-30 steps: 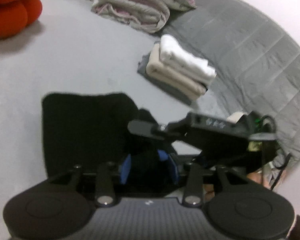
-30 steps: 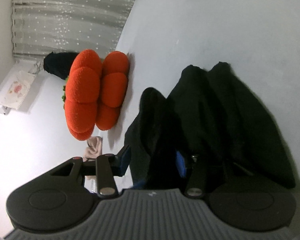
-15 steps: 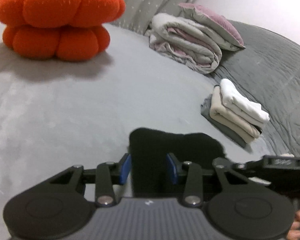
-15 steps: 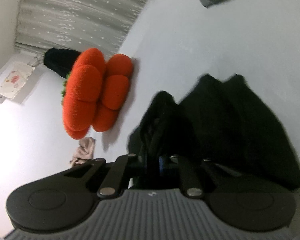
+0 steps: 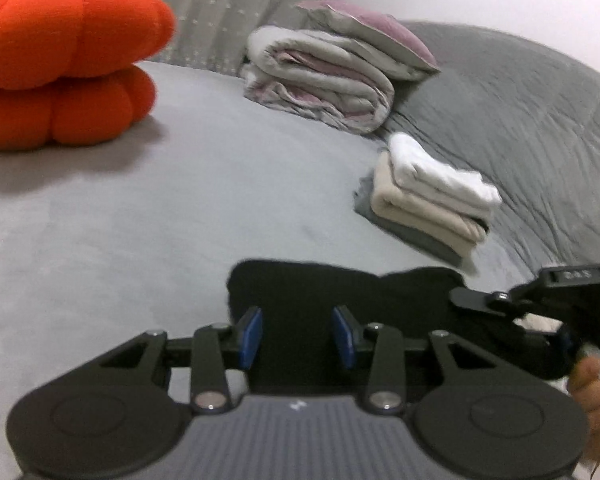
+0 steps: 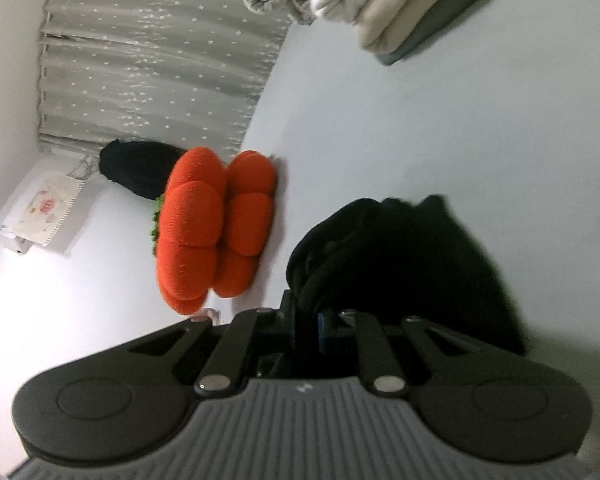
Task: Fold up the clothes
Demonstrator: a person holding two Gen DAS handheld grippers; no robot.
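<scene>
Left claw [image 5: 297, 336] agape, right claw [image 6: 314, 326] clamped.

Left tongs [image 5: 298, 336] stand parted over black garment [image 5: 340, 296] at lower centre on the bed [image 5: 160, 208]. Folded stack [image 5: 428, 196] centre right; orange cushion [image 5: 64, 64] upper left.

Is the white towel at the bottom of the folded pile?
No, the white towel lies on top of the folded pile, above the beige and grey pieces.
</scene>
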